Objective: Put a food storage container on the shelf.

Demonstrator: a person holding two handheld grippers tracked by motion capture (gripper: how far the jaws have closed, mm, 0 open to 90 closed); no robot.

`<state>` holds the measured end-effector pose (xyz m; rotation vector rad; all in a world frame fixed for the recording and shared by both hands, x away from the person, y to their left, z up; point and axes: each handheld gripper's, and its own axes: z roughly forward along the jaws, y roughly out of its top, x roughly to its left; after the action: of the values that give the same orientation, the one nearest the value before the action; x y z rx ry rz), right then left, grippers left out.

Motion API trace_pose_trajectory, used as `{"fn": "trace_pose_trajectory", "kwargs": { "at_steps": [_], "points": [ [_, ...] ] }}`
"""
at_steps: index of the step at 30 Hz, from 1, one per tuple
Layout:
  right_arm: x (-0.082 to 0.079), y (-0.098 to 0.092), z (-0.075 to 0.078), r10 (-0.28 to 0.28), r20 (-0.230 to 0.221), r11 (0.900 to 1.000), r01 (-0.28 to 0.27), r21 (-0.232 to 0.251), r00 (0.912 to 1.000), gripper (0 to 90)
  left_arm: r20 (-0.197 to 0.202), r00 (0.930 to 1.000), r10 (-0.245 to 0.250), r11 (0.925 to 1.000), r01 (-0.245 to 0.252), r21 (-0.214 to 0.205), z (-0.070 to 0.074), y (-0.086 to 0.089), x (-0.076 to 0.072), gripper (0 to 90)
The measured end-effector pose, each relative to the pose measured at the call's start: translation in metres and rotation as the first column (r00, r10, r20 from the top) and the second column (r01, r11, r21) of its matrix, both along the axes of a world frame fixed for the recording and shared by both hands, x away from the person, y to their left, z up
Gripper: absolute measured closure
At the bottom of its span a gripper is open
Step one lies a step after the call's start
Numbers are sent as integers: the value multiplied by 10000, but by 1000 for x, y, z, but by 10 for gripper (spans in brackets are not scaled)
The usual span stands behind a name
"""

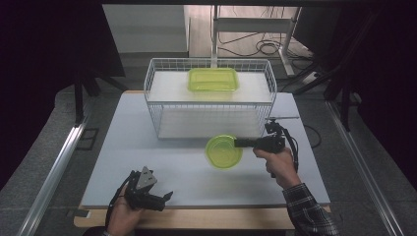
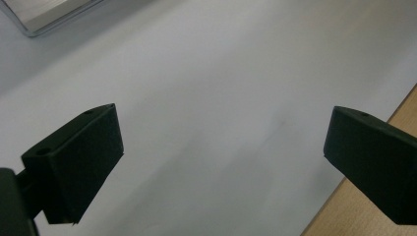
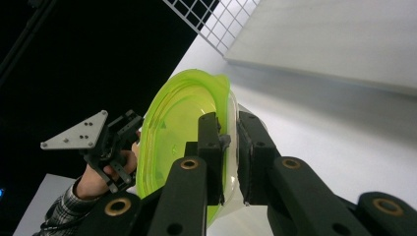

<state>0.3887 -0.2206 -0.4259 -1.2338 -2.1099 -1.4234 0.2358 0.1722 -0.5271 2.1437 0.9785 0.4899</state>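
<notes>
bowl [image 1: 223, 152] before basket [image 1: 209, 101], tub [image 1: 213, 79] inside

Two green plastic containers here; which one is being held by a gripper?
The round green bowl, pinched at its rim by the right gripper in front of the wire basket. The rectangular green container sits untouched atop it.

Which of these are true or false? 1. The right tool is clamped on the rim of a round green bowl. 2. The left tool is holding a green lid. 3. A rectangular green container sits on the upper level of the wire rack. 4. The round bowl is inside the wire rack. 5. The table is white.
1. The right tool is clamped on the round green bowl: true.
2. False: the left tool is open with nothing between its jaws.
3. The rectangular green container sits on the upper level of the wire rack: true.
4. False: the bowl is in front of the rack.
5. The table is white: true.
</notes>
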Motion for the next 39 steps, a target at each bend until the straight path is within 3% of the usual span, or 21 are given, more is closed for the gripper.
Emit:
{"fn": "trace_pose_trajectory", "kwargs": {
  "at_steps": [13, 18, 39],
  "points": [
    [7, 6, 34, -220, 477, 9993, 206, 308, 9986, 811, 20, 10000, 26, 10000, -26, -12, 1, 1, 0, 9],
    [12, 7, 45, -376, 540, 9981, 349, 502, 9978, 812, 28, 9999, 138, 9997, -137, -204, 1, 2, 0, 4],
    [27, 14, 95, -803, 958, 9919, 700, 1059, 9922, 812, -64, 9999, 158, 9996, -159, -238, 0, 3, 1, 0]
  ]
}}
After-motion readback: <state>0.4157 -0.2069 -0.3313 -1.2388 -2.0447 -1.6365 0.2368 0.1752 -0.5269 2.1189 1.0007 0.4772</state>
